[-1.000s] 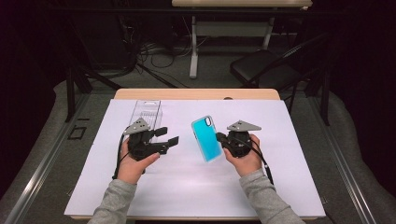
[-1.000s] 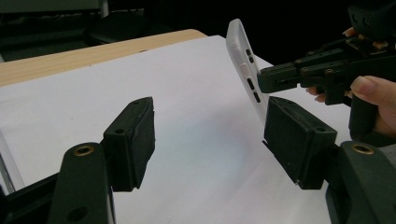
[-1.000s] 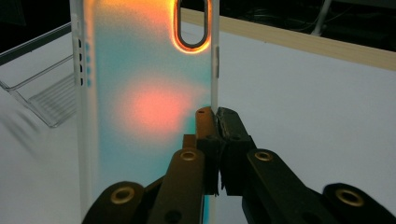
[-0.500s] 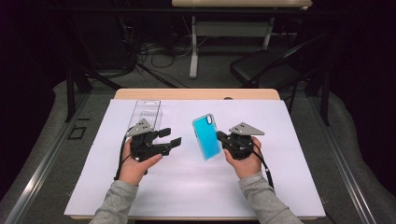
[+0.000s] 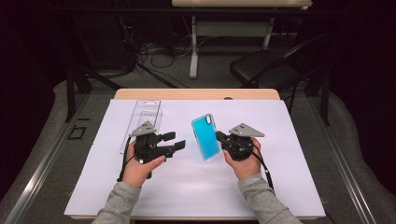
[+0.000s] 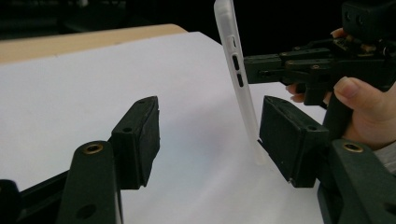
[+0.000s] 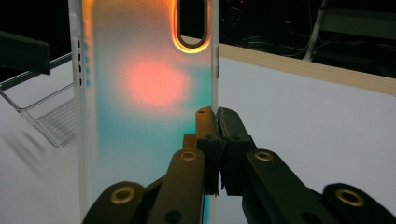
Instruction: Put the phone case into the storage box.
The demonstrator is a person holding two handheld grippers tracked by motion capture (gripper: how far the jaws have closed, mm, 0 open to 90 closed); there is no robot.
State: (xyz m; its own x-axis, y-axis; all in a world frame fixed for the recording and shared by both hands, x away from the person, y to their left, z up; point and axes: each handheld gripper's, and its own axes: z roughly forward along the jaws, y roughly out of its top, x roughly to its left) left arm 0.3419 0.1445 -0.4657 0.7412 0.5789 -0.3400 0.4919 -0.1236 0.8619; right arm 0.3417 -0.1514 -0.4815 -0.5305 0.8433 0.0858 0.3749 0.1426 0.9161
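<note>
Now right gripper (image 5: 218, 136) fingers pinch phone case (image 5: 206, 136) edge; left gripper (image 5: 174, 141) fingers spread, beside opposite edge.

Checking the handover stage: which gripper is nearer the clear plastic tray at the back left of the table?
Left. The left gripper sits just in front of the clear plastic tray, open. The right gripper is farther right, shut on the phone case.

One phone case (image 5: 206, 137) (teal, with a camera cut-out) stands between two hand-held grippers, the left gripper (image 5: 177, 141) and the right gripper (image 5: 220, 136). One clear plastic package (image 5: 142, 116) lies at far left on one white table sheet (image 5: 289, 177). Beyond the table: one dark chair (image 5: 261, 70).
</note>
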